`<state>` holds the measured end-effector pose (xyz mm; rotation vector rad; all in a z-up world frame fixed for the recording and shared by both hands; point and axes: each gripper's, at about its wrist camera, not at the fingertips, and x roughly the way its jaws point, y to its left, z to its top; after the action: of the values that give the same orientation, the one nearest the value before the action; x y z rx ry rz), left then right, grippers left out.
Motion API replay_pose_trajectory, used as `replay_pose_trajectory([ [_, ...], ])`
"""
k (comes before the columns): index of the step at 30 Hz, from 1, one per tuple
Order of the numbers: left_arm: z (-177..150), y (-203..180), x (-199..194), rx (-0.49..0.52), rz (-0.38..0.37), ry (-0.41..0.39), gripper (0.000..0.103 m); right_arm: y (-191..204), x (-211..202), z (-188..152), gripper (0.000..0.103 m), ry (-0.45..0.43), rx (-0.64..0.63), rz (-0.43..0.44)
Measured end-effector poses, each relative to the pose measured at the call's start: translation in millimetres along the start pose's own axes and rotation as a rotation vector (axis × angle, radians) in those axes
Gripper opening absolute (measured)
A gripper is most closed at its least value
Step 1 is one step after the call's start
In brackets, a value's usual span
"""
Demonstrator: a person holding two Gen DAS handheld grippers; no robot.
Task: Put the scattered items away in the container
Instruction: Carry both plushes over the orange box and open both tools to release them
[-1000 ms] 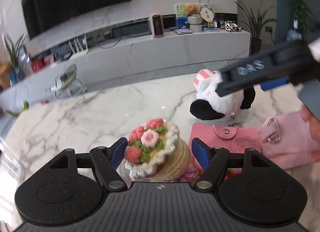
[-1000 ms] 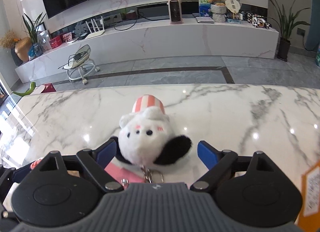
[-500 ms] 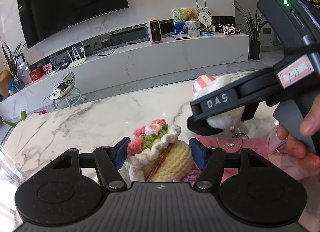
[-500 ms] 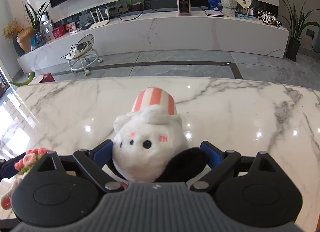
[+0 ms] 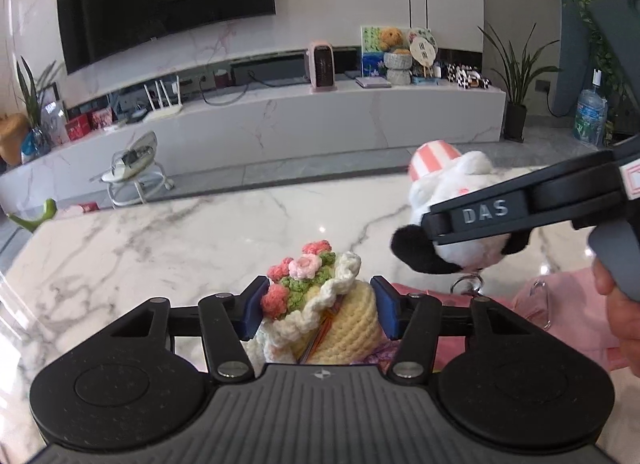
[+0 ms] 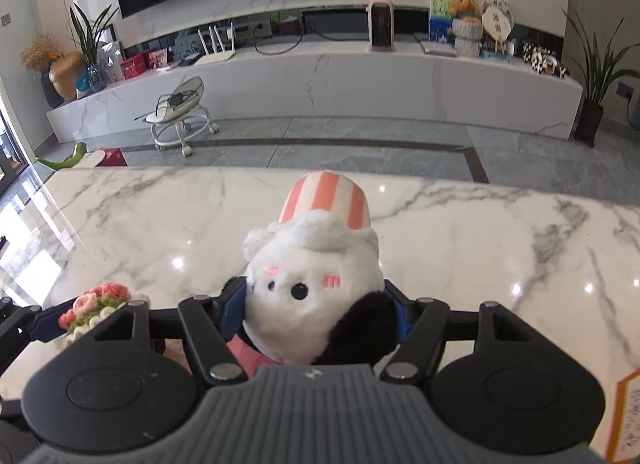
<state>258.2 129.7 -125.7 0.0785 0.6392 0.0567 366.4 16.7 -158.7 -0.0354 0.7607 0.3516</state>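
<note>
Grippers are closing in over the marble table [image 5: 168,248] — left gripper [image 5: 318,310] pinching the soft, light bouquet [image 5: 320,304] mid-cone, right gripper [image 6: 316,314] squeezing the squashy plush [image 6: 312,304] round its belly.

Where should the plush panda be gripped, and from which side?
Grip the panda across its round white body, below the striped hat, coming from behind with one finger on each flank. The body is wide and soft; the hat is narrow and tapered. The right gripper already straddles it there.

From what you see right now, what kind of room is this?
Most likely a home living room: a large black wall-mounted television, a long white marble media console and a potted green plant.
</note>
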Motion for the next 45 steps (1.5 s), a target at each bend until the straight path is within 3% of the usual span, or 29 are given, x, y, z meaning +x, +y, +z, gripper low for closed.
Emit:
replay_pose_trajectory([
  [13, 29, 0, -99, -0.026, -0.018, -0.112, 0.064, 11, -114, 3, 0.07, -0.101, 0.001, -0.017],
  [22, 43, -28, -169, 0.025, -0.049, -0.202, 0.064, 6, -208, -15, 0.07, -0.193, 0.028, -0.048],
  [34, 57, -106, -231, 0.15, -0.157, -0.313, 0.064, -44, -318, -52, 0.07, -0.321, 0.122, -0.145],
  [45, 69, -210, -237, 0.291, -0.322, -0.362, 0.064, -133, -382, -89, 0.07, -0.386, 0.26, -0.304],
])
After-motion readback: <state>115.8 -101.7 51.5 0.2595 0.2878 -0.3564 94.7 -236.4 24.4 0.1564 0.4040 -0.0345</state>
